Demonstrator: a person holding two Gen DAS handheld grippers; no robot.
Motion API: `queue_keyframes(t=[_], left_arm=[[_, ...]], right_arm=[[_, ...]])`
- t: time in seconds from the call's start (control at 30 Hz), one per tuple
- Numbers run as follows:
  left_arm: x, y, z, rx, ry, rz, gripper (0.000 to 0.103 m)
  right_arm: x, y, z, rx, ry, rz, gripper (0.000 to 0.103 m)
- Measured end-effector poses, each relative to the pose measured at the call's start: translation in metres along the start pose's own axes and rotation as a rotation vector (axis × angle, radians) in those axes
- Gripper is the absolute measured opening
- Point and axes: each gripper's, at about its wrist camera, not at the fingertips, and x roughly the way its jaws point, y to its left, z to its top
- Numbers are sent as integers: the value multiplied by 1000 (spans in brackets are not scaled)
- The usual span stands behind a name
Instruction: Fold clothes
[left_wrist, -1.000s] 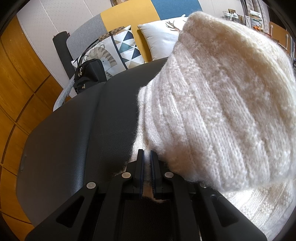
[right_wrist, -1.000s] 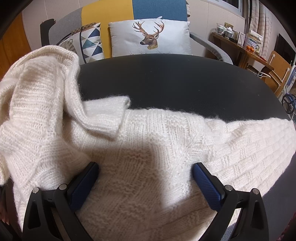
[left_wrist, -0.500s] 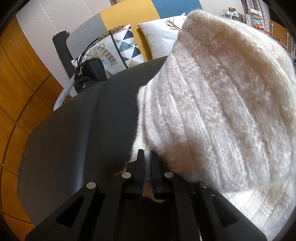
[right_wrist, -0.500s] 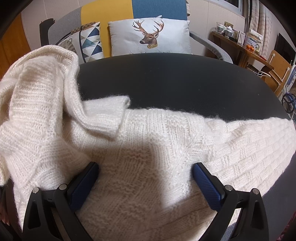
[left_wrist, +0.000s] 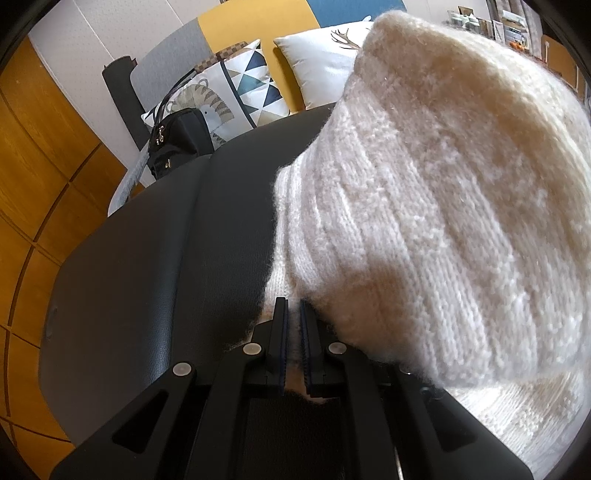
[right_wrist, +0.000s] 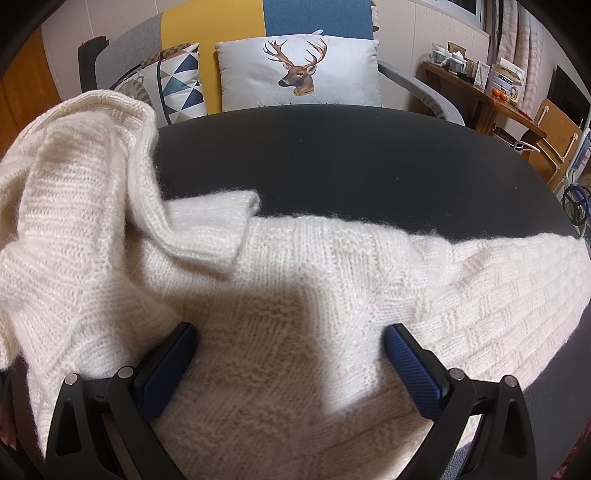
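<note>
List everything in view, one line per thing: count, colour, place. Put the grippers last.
sweater: one, cream knit, spread on the table, left part lifted
table: one, black, under the sweater
deer cushion: one, pale grey, on the sofa beyond the table
triangle cushion: one, white with blue triangles, left of the deer cushion
handbag: one, black, on the sofa's left end
sofa: one, grey, yellow and blue panels
side shelf: one, wooden, far right, cluttered
left gripper: black, shut on sweater
right gripper: black with blue pads, open above the sweater
</note>
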Motion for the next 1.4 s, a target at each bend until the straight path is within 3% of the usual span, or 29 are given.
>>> queue_keyframes(t=[0.6, 1.4], left_arm=[[11, 2, 15, -4, 74, -20, 6], [13, 9, 17, -43, 79, -46, 6]], right_arm=[[1, -2, 0, 5, 2, 0, 103], [0, -2, -1, 12, -2, 2, 103]])
